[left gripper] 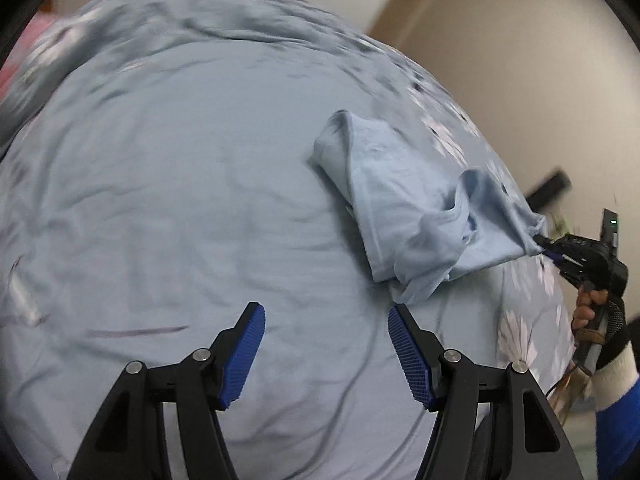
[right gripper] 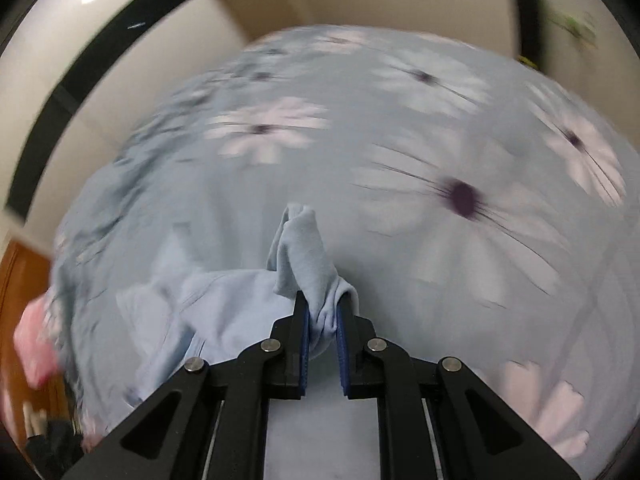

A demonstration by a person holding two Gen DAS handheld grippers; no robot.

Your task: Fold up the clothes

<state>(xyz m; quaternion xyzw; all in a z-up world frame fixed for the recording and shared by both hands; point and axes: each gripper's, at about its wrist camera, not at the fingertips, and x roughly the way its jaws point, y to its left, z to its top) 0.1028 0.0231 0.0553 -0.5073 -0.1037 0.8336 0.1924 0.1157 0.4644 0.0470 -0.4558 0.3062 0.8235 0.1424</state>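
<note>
Fabric here is thin, limp and light: it will sag and slide, so hems and corners are the safest holds. Going left to right, the left gripper (left gripper: 326, 354) hovers with its jaws apart over the bare middle of the bed (left gripper: 168, 200), holding nothing. The pale blue garment (left gripper: 404, 208) lies bunched toward the bed's right edge. The right gripper (right gripper: 322, 328) is clamped on a twisted corner of it, lifting that end.
</note>
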